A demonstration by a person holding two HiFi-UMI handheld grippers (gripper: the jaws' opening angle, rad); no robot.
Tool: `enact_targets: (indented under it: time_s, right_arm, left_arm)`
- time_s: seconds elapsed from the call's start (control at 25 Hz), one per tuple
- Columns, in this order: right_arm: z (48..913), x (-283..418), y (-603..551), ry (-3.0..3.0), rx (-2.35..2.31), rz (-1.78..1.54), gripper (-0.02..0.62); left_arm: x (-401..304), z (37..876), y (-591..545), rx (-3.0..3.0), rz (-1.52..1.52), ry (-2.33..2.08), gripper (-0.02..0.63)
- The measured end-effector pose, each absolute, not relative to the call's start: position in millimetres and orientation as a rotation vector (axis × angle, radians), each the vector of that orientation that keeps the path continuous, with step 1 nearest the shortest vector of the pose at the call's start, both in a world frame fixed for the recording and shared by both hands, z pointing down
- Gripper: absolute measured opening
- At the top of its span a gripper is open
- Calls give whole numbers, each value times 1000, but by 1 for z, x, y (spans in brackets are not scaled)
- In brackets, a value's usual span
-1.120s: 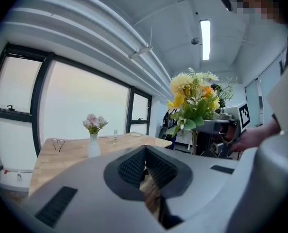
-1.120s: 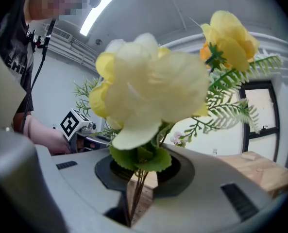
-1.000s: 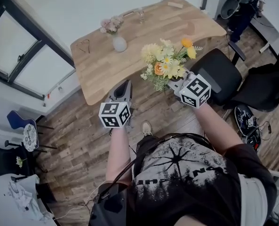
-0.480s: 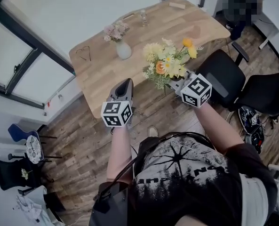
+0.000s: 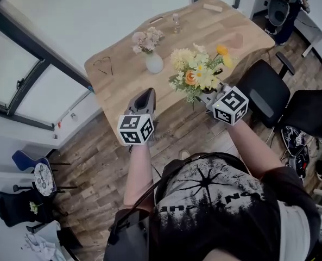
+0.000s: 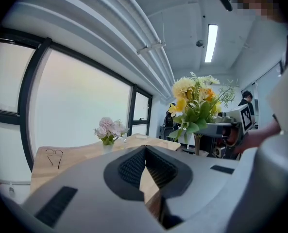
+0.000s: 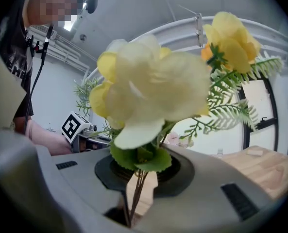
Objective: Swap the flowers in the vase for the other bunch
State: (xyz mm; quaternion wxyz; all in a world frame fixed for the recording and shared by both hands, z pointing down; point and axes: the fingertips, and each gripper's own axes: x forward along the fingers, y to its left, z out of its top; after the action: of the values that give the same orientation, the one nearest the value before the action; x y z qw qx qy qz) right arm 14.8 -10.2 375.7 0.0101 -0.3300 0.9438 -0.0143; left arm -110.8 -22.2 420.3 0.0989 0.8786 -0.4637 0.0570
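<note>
A white vase (image 5: 154, 63) with pink flowers (image 5: 145, 39) stands on the wooden table (image 5: 128, 80); the left gripper view shows the same pink flowers (image 6: 108, 128) far off. My right gripper (image 5: 208, 97) is shut on the stems of a yellow and orange bunch (image 5: 197, 69), held upright over the table's near edge; in its own view the stems (image 7: 137, 192) run down between the jaws. My left gripper (image 5: 146, 99) is shut and empty, short of the table, pointing toward the vase. Its jaws meet in the left gripper view (image 6: 144, 152).
A pair of glasses (image 5: 102, 66) lies on the table's left part, a small clear bottle (image 5: 176, 19) and a wooden block (image 5: 213, 7) at the far side. A black office chair (image 5: 264, 89) stands right of the table. Windows run along the left.
The table and vase have come closer in the head view as both grippers moved toward them. The yellow bunch stays in the right gripper; the left stays shut.
</note>
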Motion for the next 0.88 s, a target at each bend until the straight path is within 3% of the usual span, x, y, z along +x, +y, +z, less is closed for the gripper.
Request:
enact_targets:
  time_s: [0.4, 0.88]
  right_arm:
    - [376, -28, -50, 2928, -1060, -22, 81]
    - [381, -20, -96, 2951, -1068, -21, 81]
  left_arm:
    - [-149, 424, -63, 2617, 141, -1350, 14]
    - [-146, 428, -110, 2592, 97, -1361, 14]
